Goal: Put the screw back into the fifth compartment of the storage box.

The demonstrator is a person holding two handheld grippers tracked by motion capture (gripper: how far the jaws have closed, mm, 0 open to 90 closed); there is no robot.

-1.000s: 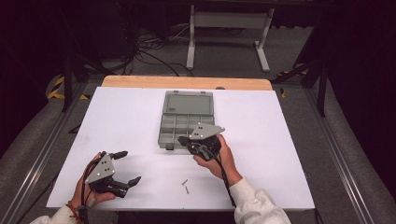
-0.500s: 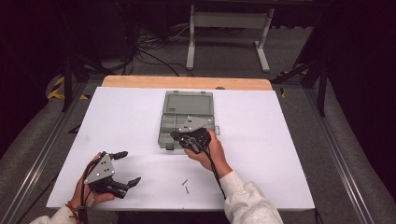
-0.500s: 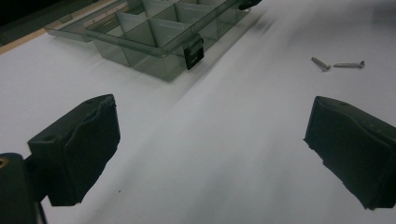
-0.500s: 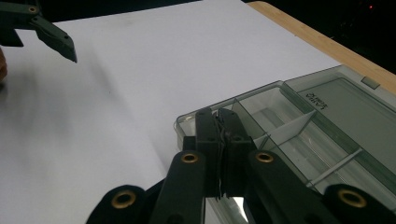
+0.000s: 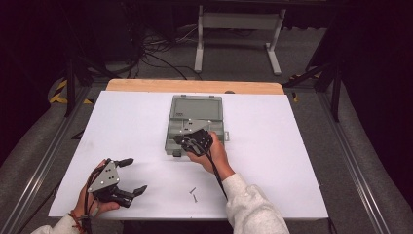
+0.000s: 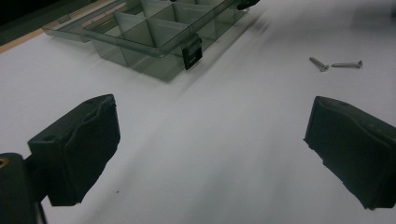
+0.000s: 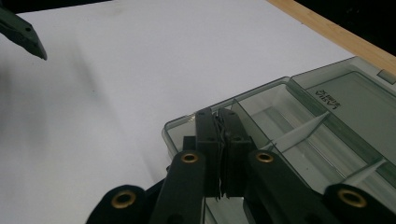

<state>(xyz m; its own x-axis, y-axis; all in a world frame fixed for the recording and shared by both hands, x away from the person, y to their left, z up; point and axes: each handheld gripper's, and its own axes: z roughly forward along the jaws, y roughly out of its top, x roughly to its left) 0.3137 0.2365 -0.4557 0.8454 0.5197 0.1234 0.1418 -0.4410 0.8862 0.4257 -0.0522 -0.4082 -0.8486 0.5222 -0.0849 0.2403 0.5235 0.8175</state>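
On the white counter (image 5: 292,161), the right tongs (image 7: 221,122) hang pressed together over the near-left compartment of the open grey compartment box (image 5: 195,124), while the left tongs (image 5: 130,175) rest spread apart by the near-left corner, two screws (image 5: 194,194) lying near the front edge.

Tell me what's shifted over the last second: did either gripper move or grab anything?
The right gripper moved leftward and forward, from beside the organizer box to over its near-left compartments, jaws shut. Whether it pinches anything cannot be told. The left gripper stayed put, open, above the white table. The two screws and the box have not moved.
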